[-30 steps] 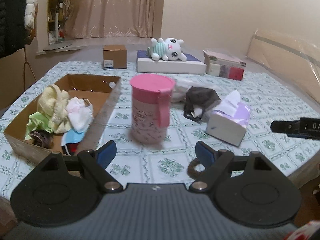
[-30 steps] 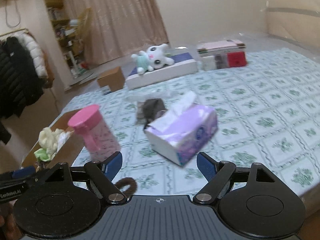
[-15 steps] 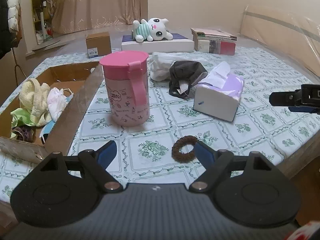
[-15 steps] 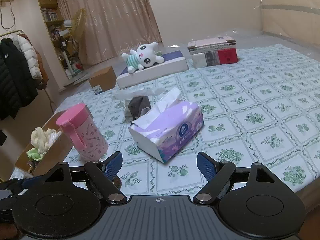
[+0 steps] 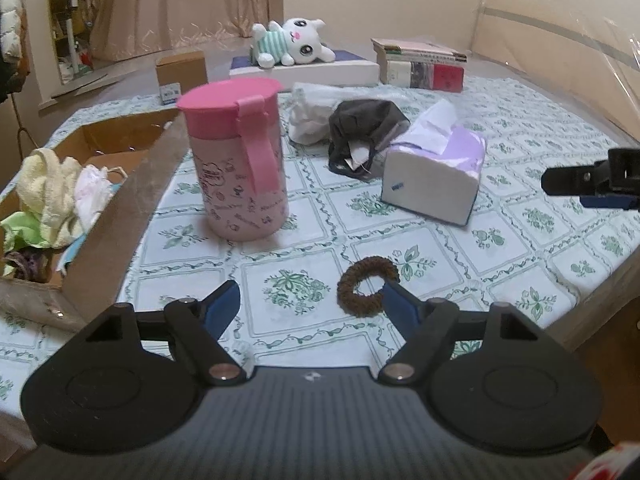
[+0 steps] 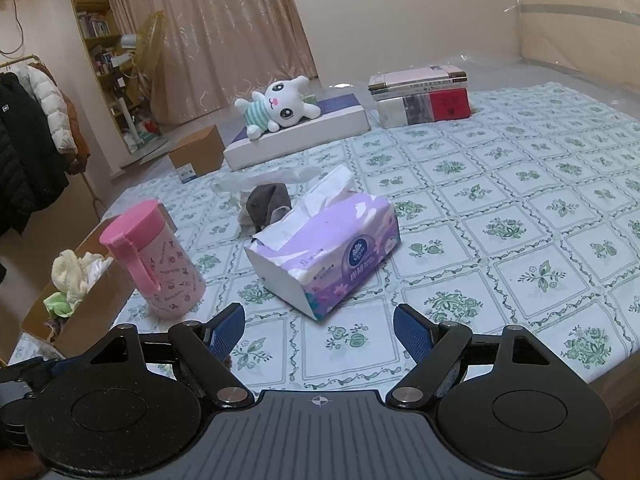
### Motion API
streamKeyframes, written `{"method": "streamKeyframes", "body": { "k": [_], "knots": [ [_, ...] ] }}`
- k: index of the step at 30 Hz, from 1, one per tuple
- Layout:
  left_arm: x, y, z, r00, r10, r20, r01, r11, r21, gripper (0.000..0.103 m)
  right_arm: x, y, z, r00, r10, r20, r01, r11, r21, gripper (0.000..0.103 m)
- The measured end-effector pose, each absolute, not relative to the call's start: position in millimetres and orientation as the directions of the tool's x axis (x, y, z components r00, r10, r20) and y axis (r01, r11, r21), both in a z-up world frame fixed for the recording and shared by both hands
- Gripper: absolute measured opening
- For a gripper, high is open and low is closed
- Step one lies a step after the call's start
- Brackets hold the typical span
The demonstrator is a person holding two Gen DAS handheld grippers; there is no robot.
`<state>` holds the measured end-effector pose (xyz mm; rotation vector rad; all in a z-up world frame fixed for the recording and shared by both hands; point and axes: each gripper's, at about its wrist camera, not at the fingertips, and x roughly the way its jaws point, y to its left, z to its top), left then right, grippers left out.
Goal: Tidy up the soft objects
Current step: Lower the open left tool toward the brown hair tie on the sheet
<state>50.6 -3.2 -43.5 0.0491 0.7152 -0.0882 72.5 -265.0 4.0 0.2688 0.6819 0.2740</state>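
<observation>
A: While the left gripper (image 5: 310,300) closes, where's the hair tie (image 5: 367,285)?
B: Flat on the tablecloth (image 5: 500,240), against the right finger (image 5: 400,306), unpinched; box (image 5: 120,216) at 9 o'clock.
A: Right gripper (image 6: 318,330)?
B: Spread wide, empty; tissue pack (image 6: 328,248) at 12 o'clock.

- We see a table (image 5: 440,248) under a green-flowered cloth.
- Left: a cardboard box (image 5: 132,200).
- Centre: a pink jug (image 5: 240,168), with a brown hair tie (image 5: 366,292) nearer.
- Right: a tissue pack (image 5: 436,176).
- Behind it: dark cloth (image 5: 368,128).
- Far edge: books (image 5: 420,64).
</observation>
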Motion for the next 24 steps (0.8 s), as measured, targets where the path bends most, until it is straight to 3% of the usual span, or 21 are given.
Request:
{"method": "streamKeyframes", "body": {
  "k": [11,16,21,24],
  "knots": [
    [83.6,-29.1,-74.5,0.703,-0.118,-0.701,0.206,0.978,0.041,0.074,88.0,-272.6,-13.6,0.728,0.319,-0.607,-0.132,0.934,0.332,0.081],
    [95.6,-37.7,-82.9,0.691,-0.126,-0.712,0.237,0.970,0.059,0.065,93.8,-276.2,-20.0,0.720,0.311,-0.620,-0.118,0.936,0.332,0.081],
    [101.6,-41.8,-88.5,0.681,-0.126,-0.721,0.257,0.964,0.074,0.050,98.7,-278.1,-23.7,0.715,0.313,-0.626,-0.116,0.935,0.335,0.081],
    [103.1,-41.5,-89.1,0.681,-0.130,-0.721,0.259,0.963,0.071,0.049,100.0,-277.6,-24.3,0.713,0.315,-0.627,-0.118,0.935,0.335,0.081]
  ]
}}
